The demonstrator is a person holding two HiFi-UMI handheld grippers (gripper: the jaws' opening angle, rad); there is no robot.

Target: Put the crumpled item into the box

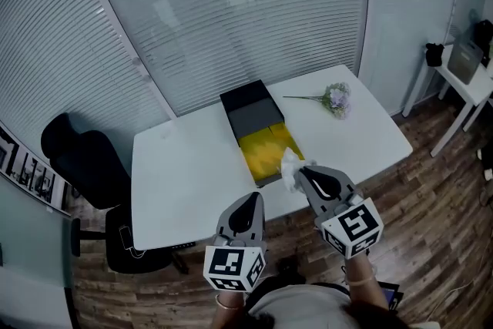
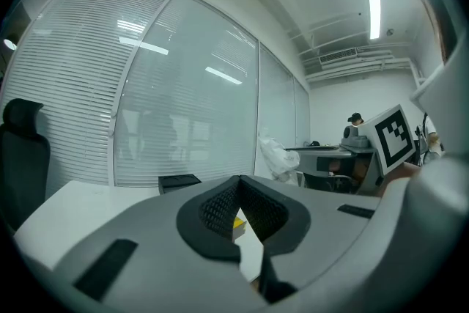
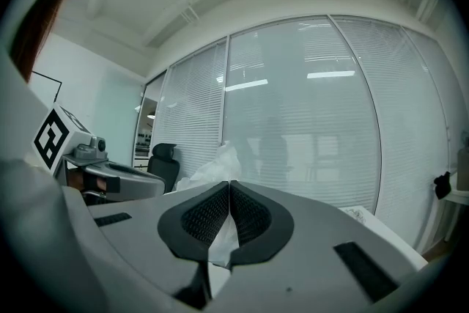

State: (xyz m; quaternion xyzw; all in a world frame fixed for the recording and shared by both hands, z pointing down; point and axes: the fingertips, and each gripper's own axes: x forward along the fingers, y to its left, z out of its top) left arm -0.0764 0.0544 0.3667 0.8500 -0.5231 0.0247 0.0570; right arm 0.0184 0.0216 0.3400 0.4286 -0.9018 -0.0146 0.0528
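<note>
Head view: left gripper (image 1: pixel 248 202), nearest, jaws pressed together, empty. Right gripper (image 1: pixel 303 173) clamps the crumpled white item (image 1: pixel 289 164) at the 5 o'clock corner of the box (image 1: pixel 266 152). Flower sprig (image 1: pixel 335 99) lies at 2 o'clock on table (image 1: pixel 177 166).

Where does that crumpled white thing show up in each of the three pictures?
Head view: crumpled white item just below centre, in the right gripper jaws, by the box's near corner.
Left gripper view: right of centre, against the glass.
Right gripper view: centre, pinched between the jaws, poking above them.
Shared landmark: the window blinds behind.
</note>
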